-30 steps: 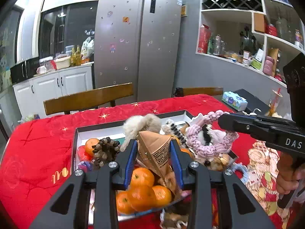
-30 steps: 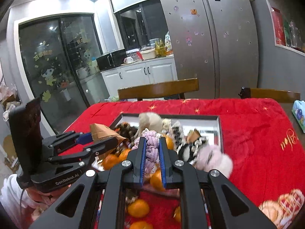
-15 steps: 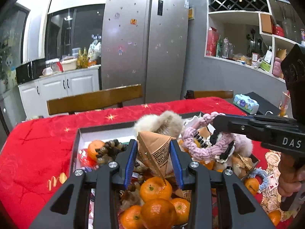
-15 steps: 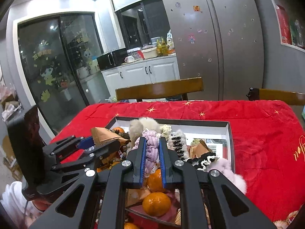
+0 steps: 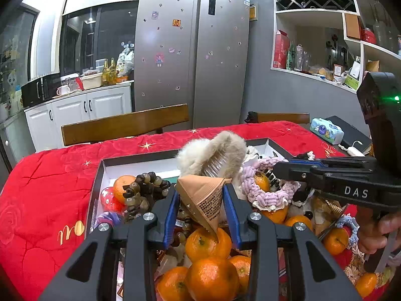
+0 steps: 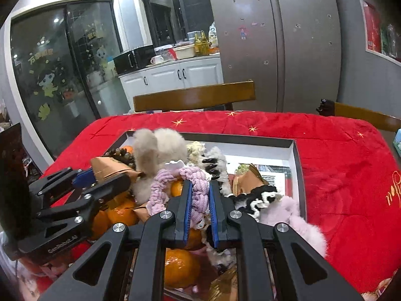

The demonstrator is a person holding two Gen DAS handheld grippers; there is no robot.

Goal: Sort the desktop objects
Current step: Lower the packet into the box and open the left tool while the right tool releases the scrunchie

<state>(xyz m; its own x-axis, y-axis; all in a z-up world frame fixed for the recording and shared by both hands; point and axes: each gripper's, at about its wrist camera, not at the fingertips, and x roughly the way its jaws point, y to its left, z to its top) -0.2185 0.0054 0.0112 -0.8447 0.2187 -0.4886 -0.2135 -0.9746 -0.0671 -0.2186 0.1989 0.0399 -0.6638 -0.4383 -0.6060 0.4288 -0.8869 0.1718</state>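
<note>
My left tool (image 5: pixel 201 200) is closed on a brown paper packet (image 5: pixel 204 195), pinched across its width so the point hangs down over the oranges (image 5: pixel 208 243). My right tool (image 6: pixel 199 200) is clamped narrowly on the pink braided ring (image 6: pixel 175 178), gripping one side so the loop hangs free of the pile. Both items are held above the open box (image 6: pixel 298 155) on the red-covered desk (image 6: pixel 338 170), where beads (image 5: pixel 142 188), a fluffy clip (image 5: pixel 213 153) and scrunchies are heaped together. I judge I'm keeping them high to clear the clutter before choosing their places.
</note>
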